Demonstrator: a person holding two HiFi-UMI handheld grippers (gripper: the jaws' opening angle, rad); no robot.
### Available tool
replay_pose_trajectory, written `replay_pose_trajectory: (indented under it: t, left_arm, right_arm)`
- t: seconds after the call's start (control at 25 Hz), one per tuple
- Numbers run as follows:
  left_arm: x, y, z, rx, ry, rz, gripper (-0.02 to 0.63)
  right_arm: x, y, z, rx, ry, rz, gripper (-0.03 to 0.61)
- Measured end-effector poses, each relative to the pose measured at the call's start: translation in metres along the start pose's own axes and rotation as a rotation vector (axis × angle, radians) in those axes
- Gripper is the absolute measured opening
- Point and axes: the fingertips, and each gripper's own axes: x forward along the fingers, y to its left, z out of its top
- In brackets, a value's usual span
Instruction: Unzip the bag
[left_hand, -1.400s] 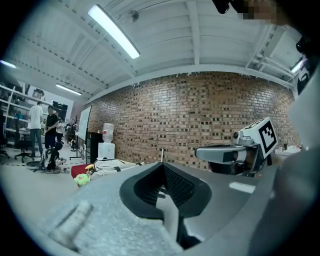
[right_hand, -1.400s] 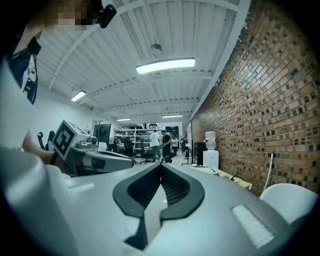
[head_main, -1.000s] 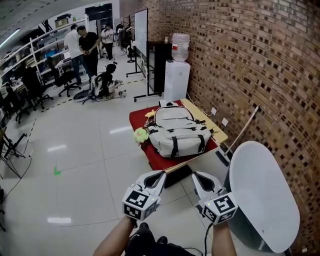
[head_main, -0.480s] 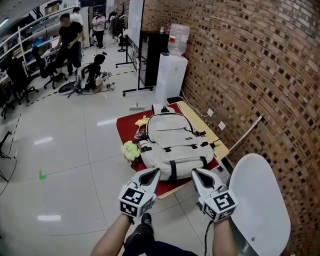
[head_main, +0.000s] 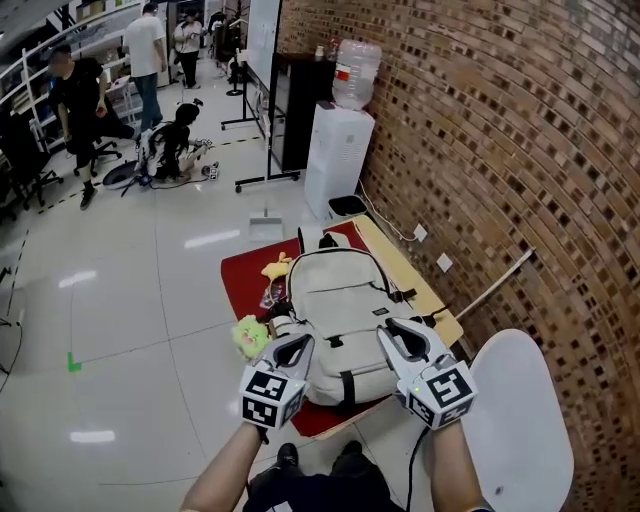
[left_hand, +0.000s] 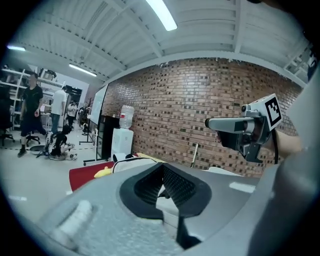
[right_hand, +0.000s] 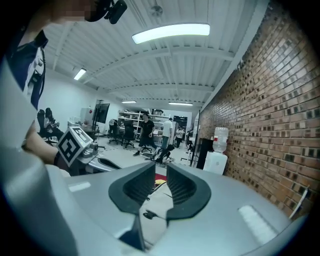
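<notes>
Head view: I hold one gripper in each hand, two in all, both reaching over the near end of the one bag (head_main: 345, 300). The bag is pale and lies flat on a red cloth (head_main: 240, 285) on a low table (head_main: 415, 275) beside the brick wall (head_main: 500, 150). Its near end is at the table's near edge. The left gripper (head_main: 297, 343) has its tips over the bag's near left corner. The right gripper (head_main: 398, 332) has its tips over the near right part.

In the left gripper view my jaws are pressed together at the tips with nothing in them, and the bag shows just ahead and below. In the right gripper view my jaws stand a narrow way apart, having just been opening. Nothing is pinched between them, and only the bag's pale surface shows through the gap. I see no tip touching the bag.

Two toys lie on the table. A green toy (head_main: 250, 335) sits at the left edge by the bag's near corner, and a yellow toy (head_main: 273, 266) lies by its far left corner.
</notes>
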Motion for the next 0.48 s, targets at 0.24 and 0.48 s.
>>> replay_pose_trajectory:
  t: [0.24, 0.48]
  left_arm:
    - [0.04, 0.023, 0.005, -0.025, 0.024, 0.092, 0.003]
    - [0.065, 0.062, 0.015, -0.04, 0.042, 0.304, 0.003]
  right_arm:
    - [0.046, -0.041, 0.005, -0.093, -0.004, 0.133, 0.089]
    - [0.093, -0.083, 0.02, -0.143, -0.058, 0.359, 0.006]
